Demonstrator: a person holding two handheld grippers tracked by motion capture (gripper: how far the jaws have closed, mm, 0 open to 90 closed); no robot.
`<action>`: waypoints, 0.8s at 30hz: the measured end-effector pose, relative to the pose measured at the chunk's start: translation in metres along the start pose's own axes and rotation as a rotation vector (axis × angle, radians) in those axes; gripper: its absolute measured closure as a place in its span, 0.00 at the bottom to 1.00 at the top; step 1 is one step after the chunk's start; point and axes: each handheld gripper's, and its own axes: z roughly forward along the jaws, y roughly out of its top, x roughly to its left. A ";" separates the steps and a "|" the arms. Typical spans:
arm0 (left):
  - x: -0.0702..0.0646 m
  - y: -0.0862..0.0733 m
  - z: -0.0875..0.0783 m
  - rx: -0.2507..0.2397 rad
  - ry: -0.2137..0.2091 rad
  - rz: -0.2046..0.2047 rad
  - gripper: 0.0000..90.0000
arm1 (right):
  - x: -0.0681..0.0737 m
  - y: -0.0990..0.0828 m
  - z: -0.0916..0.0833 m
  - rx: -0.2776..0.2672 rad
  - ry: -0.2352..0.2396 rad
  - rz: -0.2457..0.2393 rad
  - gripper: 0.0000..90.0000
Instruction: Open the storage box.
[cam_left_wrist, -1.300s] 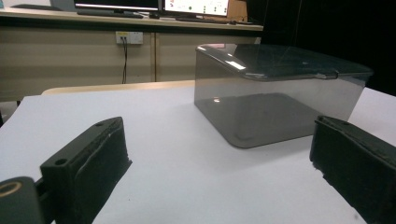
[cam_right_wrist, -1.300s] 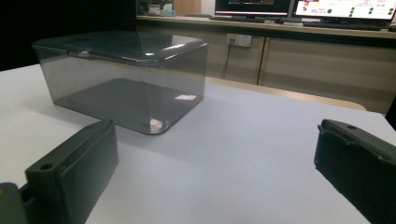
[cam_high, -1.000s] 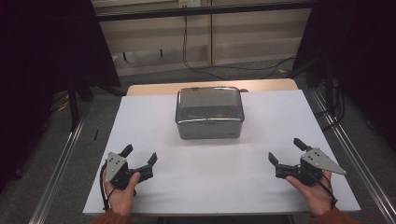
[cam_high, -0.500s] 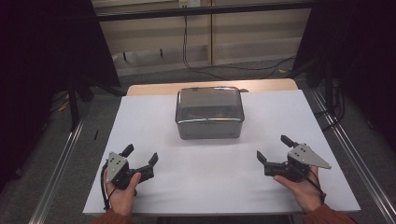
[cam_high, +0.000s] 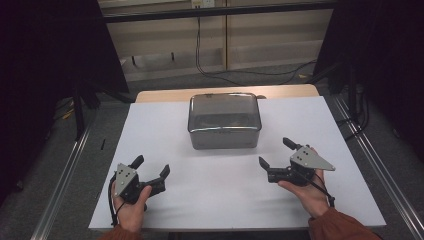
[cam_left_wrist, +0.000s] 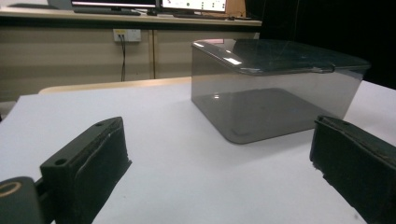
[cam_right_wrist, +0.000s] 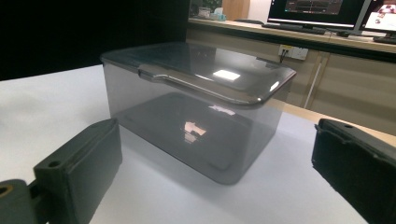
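The box (cam_high: 224, 120) was smoky and see-through, so its inside was hard to make out: the high view showed only glare and dim dark shapes through the lid (cam_high: 224, 106), and whether anything lay in it could not be told. In the left gripper view the right jaw ran off the frame edge, and in the right gripper view both jaws were cut by the bottom border. The box stood at the far middle of the white surface (cam_high: 165, 125), lid on. The left gripper (cam_high: 151, 168) sat near the front left corner, released, jaws spread with nothing between them, well apart from the box, which lay ahead and to its right. The right gripper (cam_high: 275, 152) was also released and empty, nearer the box, which lay ahead and to its left; its camera faced a rounded corner (cam_right_wrist: 233, 175) of the box. The box's long axis ran left to right across the surface, a long side facing the person, and a lid tab (cam_right_wrist: 161, 74) jutted from that side.
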 end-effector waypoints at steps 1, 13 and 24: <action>-0.002 0.000 0.000 -0.005 -0.004 0.007 0.04 | 0.001 0.001 0.002 0.002 0.002 0.003 0.01; 0.002 -0.001 0.003 0.002 0.012 0.000 0.04 | 0.013 0.011 0.029 0.026 0.061 -0.007 0.02; 0.001 -0.002 0.005 0.020 -0.002 0.010 0.04 | 0.029 0.023 0.054 0.023 0.068 -0.052 0.01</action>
